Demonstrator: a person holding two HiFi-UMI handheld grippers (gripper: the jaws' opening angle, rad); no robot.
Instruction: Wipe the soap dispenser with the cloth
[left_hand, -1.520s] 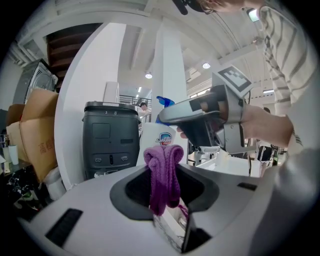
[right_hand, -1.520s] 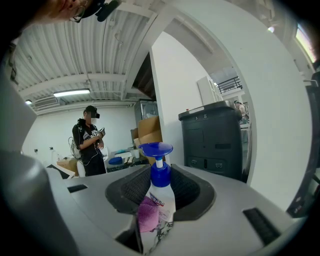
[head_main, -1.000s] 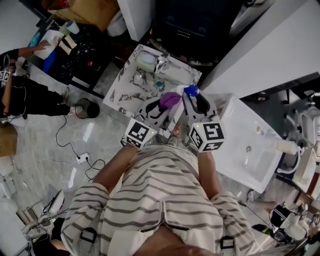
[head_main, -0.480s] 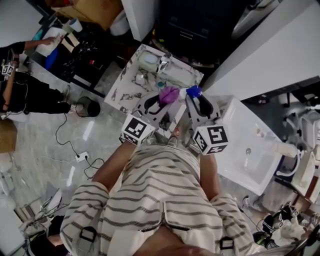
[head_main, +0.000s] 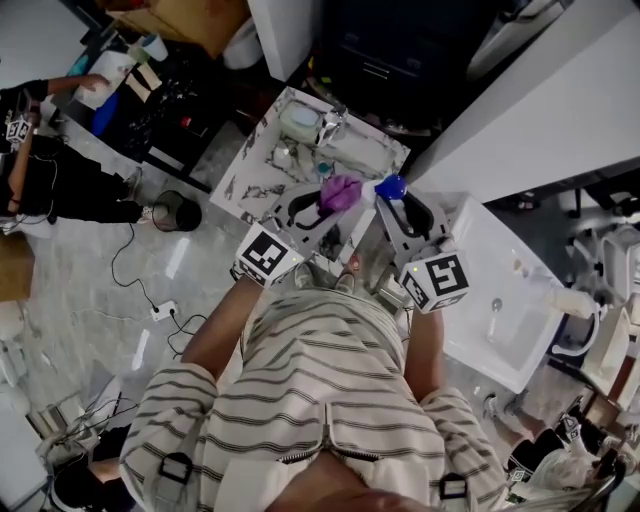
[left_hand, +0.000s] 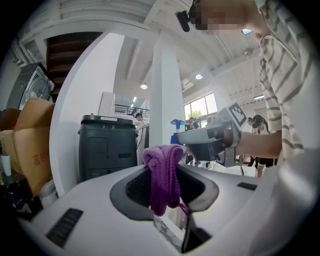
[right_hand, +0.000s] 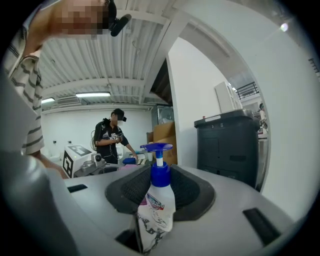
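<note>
Left gripper (left_hand: 165, 197): your fingers are closed on the purple cloth (left_hand: 162, 172). It is bunched into a wad that rises above the pads, with a loose end hanging below them.

Right gripper (right_hand: 156, 220): your fingers are clamped on the lower body of the soap dispenser (right_hand: 156, 202). The bottle stands upright between the pads. Its blue pump head (right_hand: 156, 148) and collar rise clear above the fingertips, and the label faces the camera.

Head view: both grippers are held out in front of your striped shirt (head_main: 320, 380), tips angled toward each other. The cloth sits just beside the pump, on the left fingers' side. Whether cloth and bottle touch, you cannot tell from any view.

Past the fingertips:
- A marble-patterned counter (head_main: 250, 170) lies beyond the left fingers, with small items on it.
- A white basin (head_main: 480, 260) lies off to the outer side of the right fingers.
- A dark grey bin (left_hand: 106, 145) and a white column (left_hand: 164, 95) stand well beyond the cloth.
- A person in black (right_hand: 111, 137) stands far behind the dispenser, on the side of your left gripper.
</note>
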